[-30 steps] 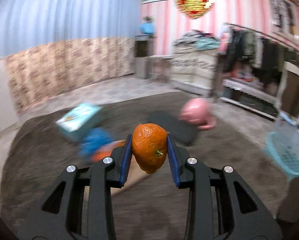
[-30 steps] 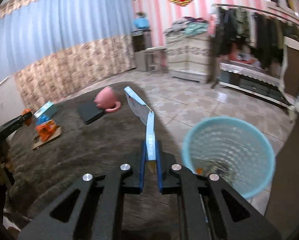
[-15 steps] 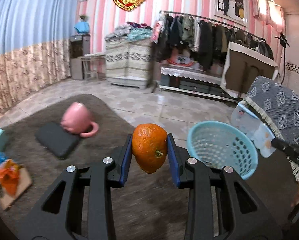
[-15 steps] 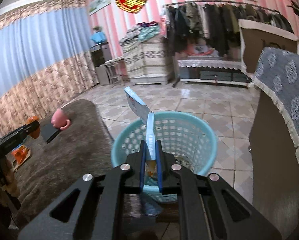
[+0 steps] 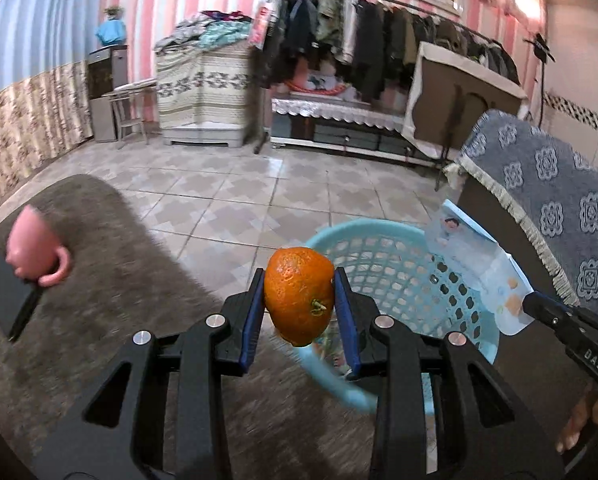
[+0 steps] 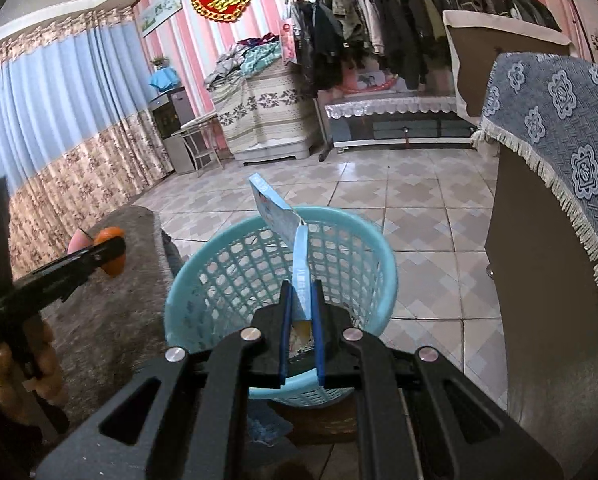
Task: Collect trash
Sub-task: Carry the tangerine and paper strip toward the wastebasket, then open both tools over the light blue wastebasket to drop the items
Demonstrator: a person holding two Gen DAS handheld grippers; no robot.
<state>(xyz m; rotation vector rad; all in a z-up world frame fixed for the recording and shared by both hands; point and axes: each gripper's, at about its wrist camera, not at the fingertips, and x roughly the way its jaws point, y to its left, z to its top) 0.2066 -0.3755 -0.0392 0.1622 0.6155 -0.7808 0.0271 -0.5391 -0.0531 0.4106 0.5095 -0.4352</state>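
1. My left claw [image 5: 299,300] is clamped on the orange [image 5: 298,294], just short of the blue basket's [image 5: 399,276] rim; round and firm, gripped across its middle.
2. My right claw [image 6: 301,320] pinches the light, flimsy blue packet [image 6: 283,220] by its lower edge, above the basket [image 6: 219,272] mouth.

Perforated glossy plastic basket [image 6: 203,280], dimpled orange [image 5: 299,296] skin, shaggy rug [image 5: 139,280], glossy floor tiles [image 6: 419,200]

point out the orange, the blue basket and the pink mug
round orange fruit [image 5: 299,294], left wrist view, middle of its peel between the tongs
light blue plastic mesh basket [image 6: 341,216], right wrist view, far rim
pink ceramic mug [image 5: 29,246], left wrist view, side of its body
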